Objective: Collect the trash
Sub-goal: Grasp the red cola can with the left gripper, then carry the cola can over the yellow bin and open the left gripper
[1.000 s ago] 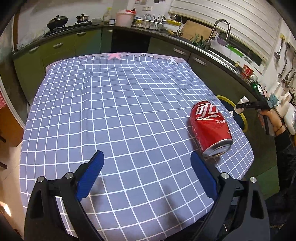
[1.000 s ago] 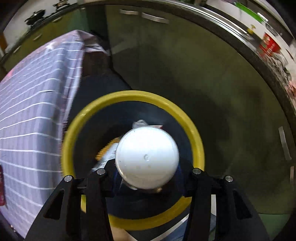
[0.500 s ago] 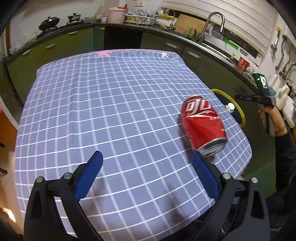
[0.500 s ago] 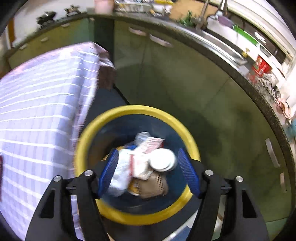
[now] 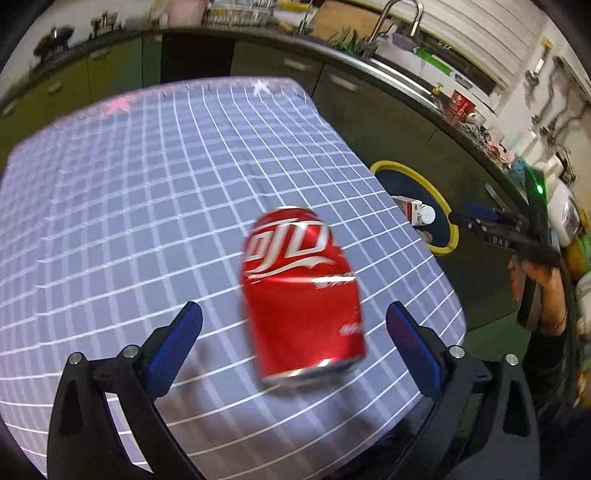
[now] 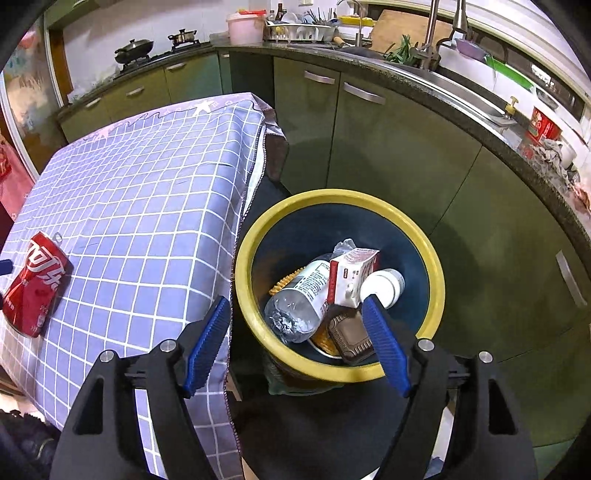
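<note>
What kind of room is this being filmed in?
It looks like a home kitchen: a sink with a tall tap set in a dark counter over green cabinets, a dish rack, and pans on a stove. A table with a checked cloth stands in the middle.

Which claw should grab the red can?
Left. The left claw is open with the can lying between its fingers; the right claw is empty over the bin.

The left wrist view looks low and close across the table (image 5: 110, 192) toward the far counter. The right wrist view looks down from beside the table into the bin (image 6: 437, 295). Both share the can (image 5: 301, 291), table and bin.
</note>
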